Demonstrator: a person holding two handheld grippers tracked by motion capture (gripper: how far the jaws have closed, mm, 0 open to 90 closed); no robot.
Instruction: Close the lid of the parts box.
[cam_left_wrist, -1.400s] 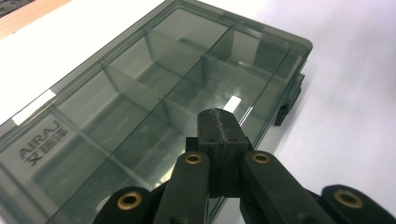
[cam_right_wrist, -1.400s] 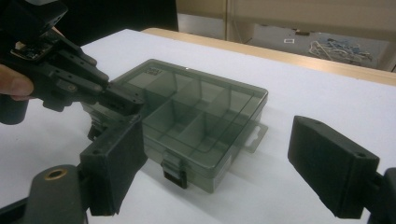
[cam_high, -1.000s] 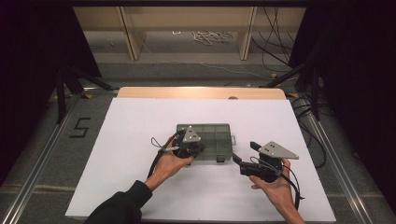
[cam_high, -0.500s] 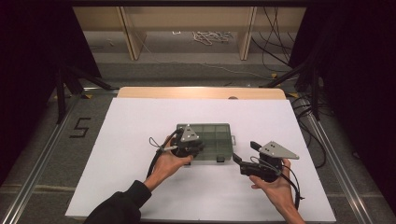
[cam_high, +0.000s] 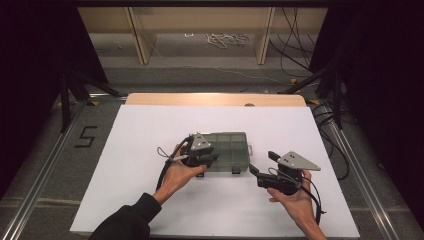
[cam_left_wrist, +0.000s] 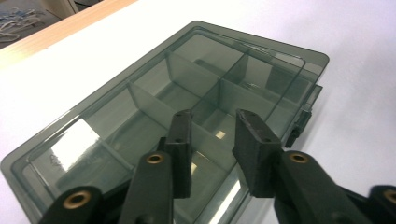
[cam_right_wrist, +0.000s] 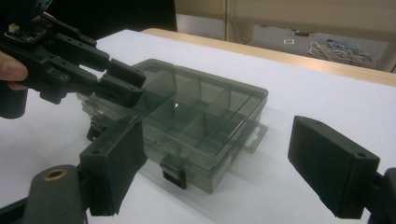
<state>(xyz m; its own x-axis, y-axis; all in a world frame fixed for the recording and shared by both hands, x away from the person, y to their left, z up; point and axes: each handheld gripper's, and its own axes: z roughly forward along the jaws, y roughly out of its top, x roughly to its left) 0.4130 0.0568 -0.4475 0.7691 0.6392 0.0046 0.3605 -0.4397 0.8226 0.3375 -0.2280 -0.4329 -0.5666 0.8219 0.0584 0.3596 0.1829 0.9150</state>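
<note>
Left tool (cam_left_wrist: 212, 140), jaws just eased part-open, hovers over the shut compartment box (cam_high: 227, 150); seemingly released; right tool (cam_high: 264, 172) waits wide at four o'clock.

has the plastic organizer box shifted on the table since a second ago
No. In the high view the organizer box sits at the same spot relative to the wooden strip along the table's far edge, with the left gripper over its left end.

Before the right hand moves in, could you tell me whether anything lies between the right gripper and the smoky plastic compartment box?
Nothing visible does. The right gripper, its fingers open, faces the compartment box across bare white table. The left gripper hovers over the box's far end, off that path.
</note>
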